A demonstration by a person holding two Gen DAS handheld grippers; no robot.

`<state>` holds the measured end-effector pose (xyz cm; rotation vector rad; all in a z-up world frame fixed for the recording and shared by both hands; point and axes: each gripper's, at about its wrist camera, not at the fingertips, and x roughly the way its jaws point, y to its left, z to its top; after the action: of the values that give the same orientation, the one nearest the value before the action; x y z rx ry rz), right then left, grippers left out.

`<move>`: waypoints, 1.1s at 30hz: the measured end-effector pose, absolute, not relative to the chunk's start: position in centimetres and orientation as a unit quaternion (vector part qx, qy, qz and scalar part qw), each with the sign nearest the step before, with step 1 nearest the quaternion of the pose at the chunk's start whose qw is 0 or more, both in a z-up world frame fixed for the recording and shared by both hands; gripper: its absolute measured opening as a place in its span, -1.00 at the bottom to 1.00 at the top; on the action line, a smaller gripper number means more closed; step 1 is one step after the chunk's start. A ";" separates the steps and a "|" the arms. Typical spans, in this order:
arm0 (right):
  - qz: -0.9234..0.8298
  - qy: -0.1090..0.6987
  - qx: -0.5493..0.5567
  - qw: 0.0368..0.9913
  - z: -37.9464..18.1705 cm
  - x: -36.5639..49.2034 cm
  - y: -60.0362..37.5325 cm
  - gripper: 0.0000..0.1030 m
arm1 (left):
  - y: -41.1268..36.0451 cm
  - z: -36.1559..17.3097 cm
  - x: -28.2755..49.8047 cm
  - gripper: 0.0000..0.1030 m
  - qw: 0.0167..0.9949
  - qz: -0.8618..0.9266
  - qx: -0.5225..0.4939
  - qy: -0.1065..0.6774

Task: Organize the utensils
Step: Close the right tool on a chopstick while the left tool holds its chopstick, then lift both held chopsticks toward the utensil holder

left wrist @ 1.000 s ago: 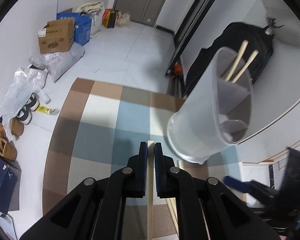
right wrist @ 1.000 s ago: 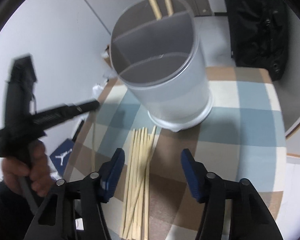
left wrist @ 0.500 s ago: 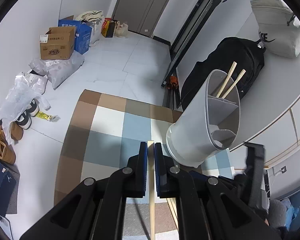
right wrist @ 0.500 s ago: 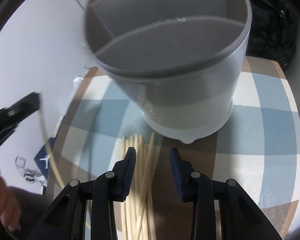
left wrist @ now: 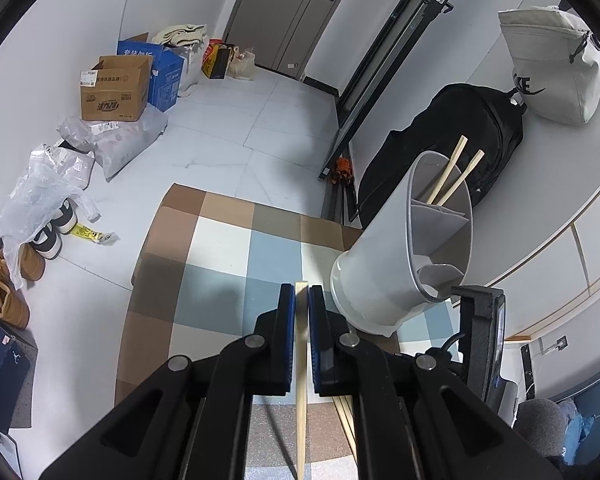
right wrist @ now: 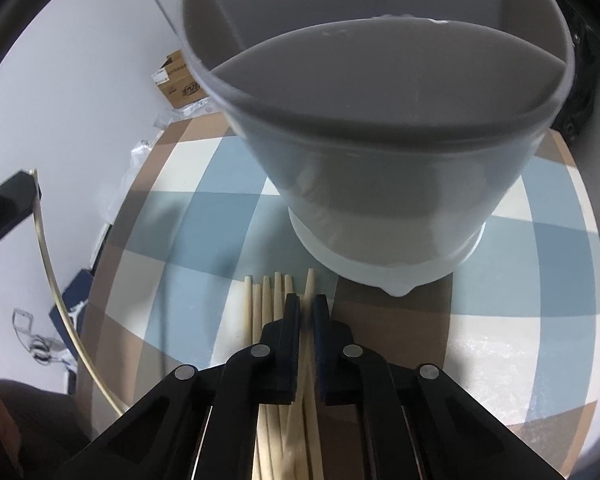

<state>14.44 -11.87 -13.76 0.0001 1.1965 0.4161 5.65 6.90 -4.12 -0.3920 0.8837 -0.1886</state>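
Observation:
A pale grey divided utensil holder stands on the round table with its checked cloth. Two chopsticks lean in its far compartment. My left gripper is shut on a single chopstick, held above the table left of the holder. Several loose chopsticks lie side by side in front of the holder. My right gripper points down at them, its jaws closing, and the pads press on one chopstick at the right of the row.
Cardboard boxes, plastic bags and shoes lie on the floor at the left. A black backpack leans behind the holder, with a white bag on the counter above it. The table edge curves close on the left.
My right gripper has dropped toward the row of chopsticks and gone from wide open to shut on one. The left gripper has drawn back a little with its chopstick.

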 end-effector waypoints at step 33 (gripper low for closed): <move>0.304 0.353 0.117 0.877 0.4 5.2 -20.8 -0.91 | 0.6 1.9 1.7 -0.95 0.906 -0.126 -0.089 0.395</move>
<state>5.16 -20.77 0.35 0.2447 0.7363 0.6340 1.71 0.64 1.87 -0.1839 0.8158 -0.2611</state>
